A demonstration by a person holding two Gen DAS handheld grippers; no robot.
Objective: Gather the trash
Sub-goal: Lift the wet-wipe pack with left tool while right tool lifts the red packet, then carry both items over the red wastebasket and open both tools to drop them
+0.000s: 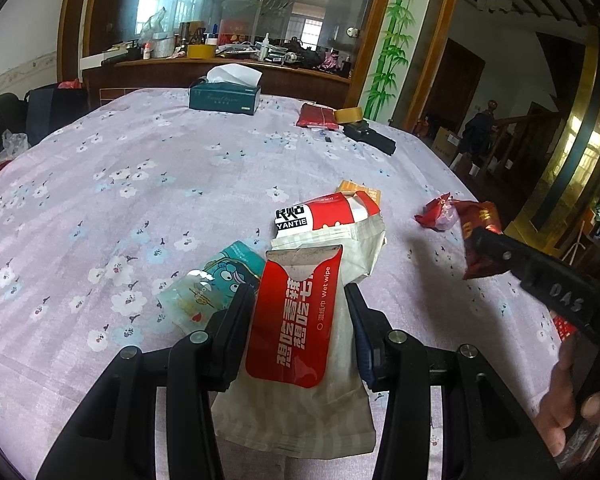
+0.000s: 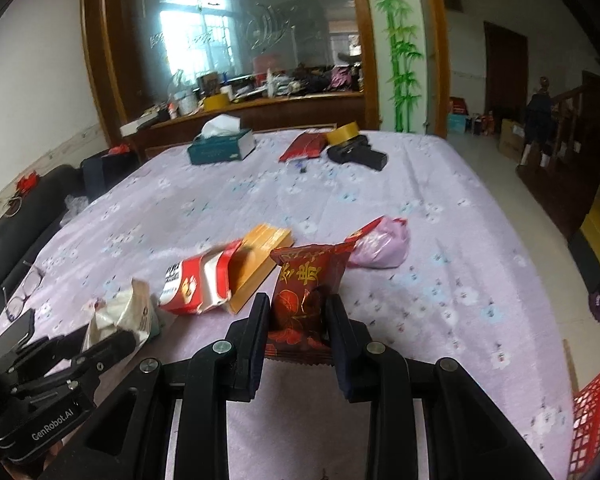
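Clamped in our left gripper (image 1: pixel 298 300) is a white pouch (image 1: pixel 300 408) with a red wet-wipe packet (image 1: pixel 296 320) lying on it; our right gripper (image 2: pixel 298 312) pinches a dark red snack wrapper (image 2: pixel 306 292). Either flimsy piece could slip free if we tilt. More wrappers (image 2: pixel 198 284) litter the tablecloth (image 1: pixel 160 184). At right, a red mesh basket (image 2: pixel 596 408) shows, contents hidden.

A table under a lilac floral cloth (image 2: pixel 440 280) carries a tissue box (image 2: pixel 220 148), tape roll (image 2: pixel 342 132), red-white wrapper (image 2: pixel 198 280) and pink bag (image 2: pixel 380 246).
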